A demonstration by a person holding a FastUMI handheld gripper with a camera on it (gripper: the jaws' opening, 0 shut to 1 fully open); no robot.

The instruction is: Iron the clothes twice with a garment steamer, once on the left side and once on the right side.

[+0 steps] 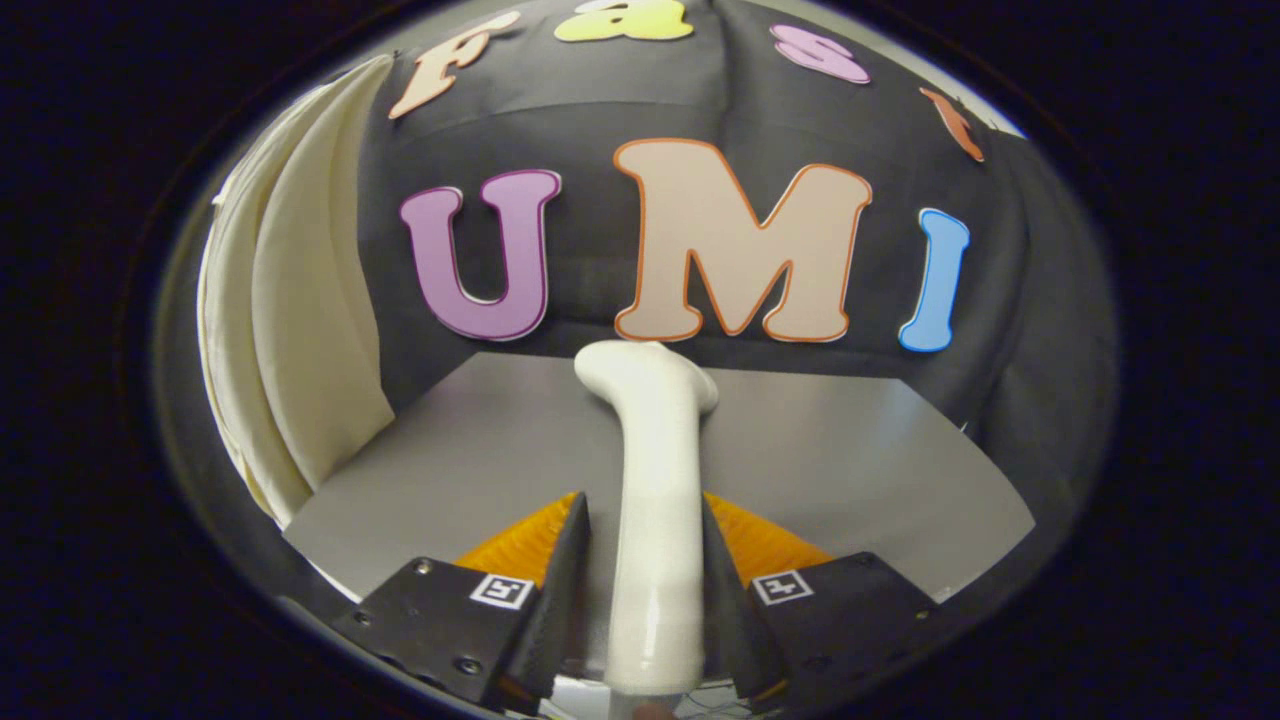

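Note:
A white garment steamer point(655, 480) runs forward between the two fingers, its handle clamped by them and its bent head point(640, 372) reaching out over the grey table point(850, 470). My gripper point(645, 560) is shut on that handle, a finger pressing on each side. A cream garment point(300, 310) hangs to the left, beyond and left of the steamer head, its lower hem reaching the table's left edge. The steamer head is apart from the cloth and points toward the back wall.
The grey table spreads ahead of the fingers up to the black cloth wall point(1000, 300) at the back and right. An orange ribbed piece point(765, 540) shows just behind the fingers on both sides of the handle.

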